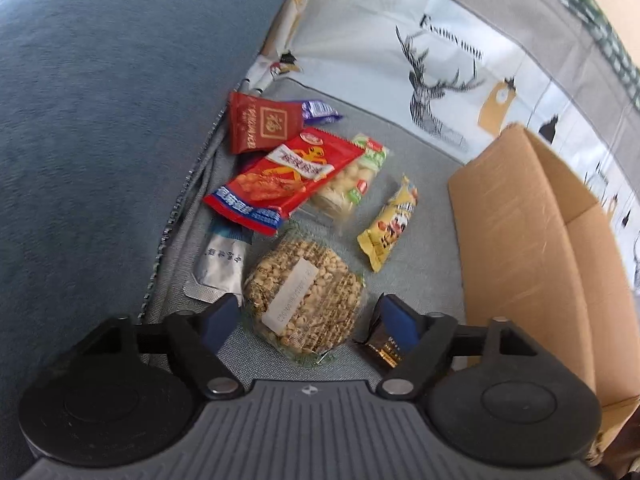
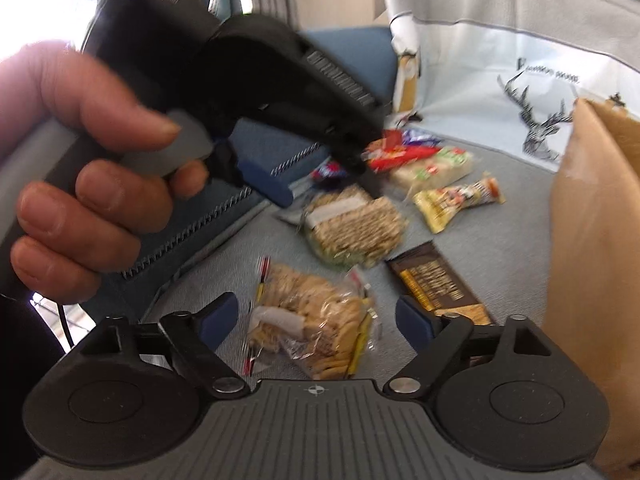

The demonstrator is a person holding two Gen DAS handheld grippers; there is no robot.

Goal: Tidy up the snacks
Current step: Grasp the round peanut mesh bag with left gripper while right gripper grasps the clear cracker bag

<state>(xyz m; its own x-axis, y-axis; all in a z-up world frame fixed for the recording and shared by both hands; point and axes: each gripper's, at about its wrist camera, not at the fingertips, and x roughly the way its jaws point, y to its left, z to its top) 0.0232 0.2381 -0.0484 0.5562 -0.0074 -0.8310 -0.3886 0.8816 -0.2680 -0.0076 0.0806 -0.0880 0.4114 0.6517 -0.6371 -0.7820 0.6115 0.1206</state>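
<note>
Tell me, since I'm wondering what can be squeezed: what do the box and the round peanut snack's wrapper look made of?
The box looks like plain brown corrugated cardboard, matte, with a folded flap. The round peanut snack seems wrapped in thin clear plastic film: the nuts show through, it glints slightly and carries a white paper-like label.
</note>
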